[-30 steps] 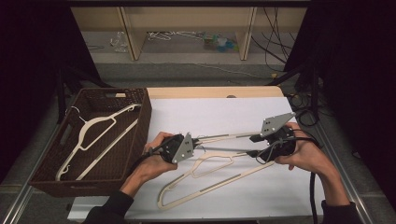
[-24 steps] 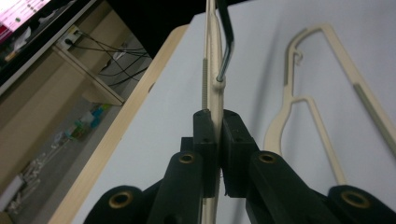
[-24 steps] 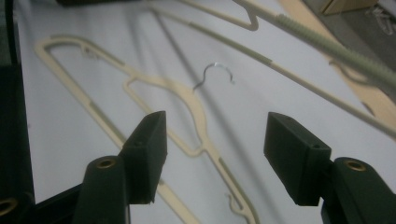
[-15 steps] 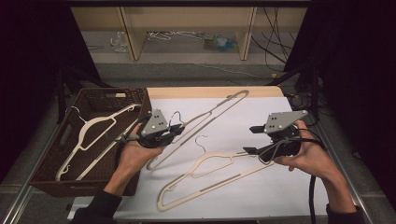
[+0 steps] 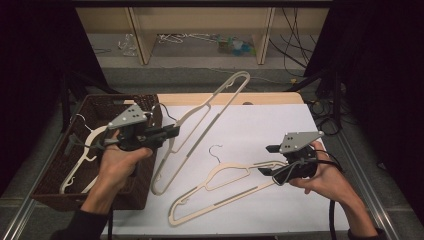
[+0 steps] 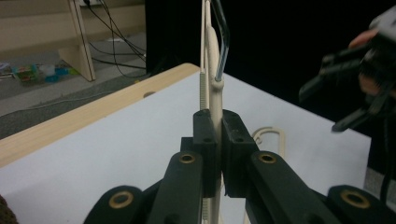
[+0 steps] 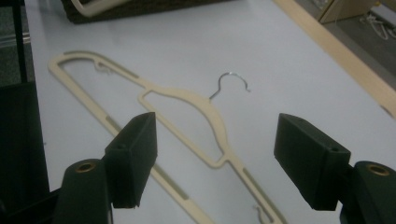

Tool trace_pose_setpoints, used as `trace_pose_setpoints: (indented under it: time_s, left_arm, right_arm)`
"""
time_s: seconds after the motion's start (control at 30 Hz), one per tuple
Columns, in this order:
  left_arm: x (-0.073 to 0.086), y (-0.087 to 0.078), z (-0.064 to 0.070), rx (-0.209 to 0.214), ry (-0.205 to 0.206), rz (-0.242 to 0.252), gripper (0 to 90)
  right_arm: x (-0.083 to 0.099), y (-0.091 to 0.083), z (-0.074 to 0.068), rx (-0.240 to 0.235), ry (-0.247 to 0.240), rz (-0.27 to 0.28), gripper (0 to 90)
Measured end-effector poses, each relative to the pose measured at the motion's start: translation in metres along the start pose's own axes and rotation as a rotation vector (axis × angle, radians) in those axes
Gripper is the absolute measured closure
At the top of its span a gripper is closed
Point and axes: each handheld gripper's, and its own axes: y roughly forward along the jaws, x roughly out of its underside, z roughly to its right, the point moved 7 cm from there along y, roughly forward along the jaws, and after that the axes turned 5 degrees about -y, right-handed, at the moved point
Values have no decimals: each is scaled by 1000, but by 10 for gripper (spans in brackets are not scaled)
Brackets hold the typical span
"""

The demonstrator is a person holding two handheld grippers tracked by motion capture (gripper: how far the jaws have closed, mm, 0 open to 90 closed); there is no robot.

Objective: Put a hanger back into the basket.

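Observation:
My left gripper [image 5: 171, 133] is shut on the neck of a cream plastic hanger [image 5: 220, 100] and holds it in the air, tilted, beside the basket. In the left gripper view the black jaws [image 6: 213, 140] pinch that hanger [image 6: 215, 56] just below its metal hook [image 6: 223, 42]. A second cream hanger [image 5: 222, 182] lies flat on the white table. My right gripper [image 5: 269, 160] hovers open over its right end. The right gripper view shows this hanger [image 7: 187, 105] lying beyond the open right gripper [image 7: 217, 144], with nothing between the jaws.
A dark wicker basket [image 5: 142, 187] stands at the table's left and holds another cream hanger [image 5: 82, 157]; its edge [image 7: 140, 7] appears at the top of the right gripper view. The white table surface [image 5: 260, 125] has a wooden far edge [image 5: 270, 97]. Shelves and cables stand behind.
My left gripper has lifted one hanger off the table and carried it left toward the basket. The right gripper has come off that hanger and stays open at the right.

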Motion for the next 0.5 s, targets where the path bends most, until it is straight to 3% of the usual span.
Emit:
trace_pose_setpoints:
  time_s: [0.23, 0.27, 0.37, 0.5]
  left_arm:
    - [-34, -45, -18, -8, -60, 76, 856]
    - [-34, -45, -18, -8, -60, 76, 856]
    - [-47, -66, -34, -46, -87, 100, 856]
    - [-52, -87, -55, -95, -107, 111, 856]
  right_arm:
    - [20, 12, -5, -25, 22, -49, 293]
    - [21, 15, -6, -23, 20, -48, 293]
    - [23, 18, -8, -41, 18, -64, 293]
    - [25, 21, -9, -48, 11, -67, 293]
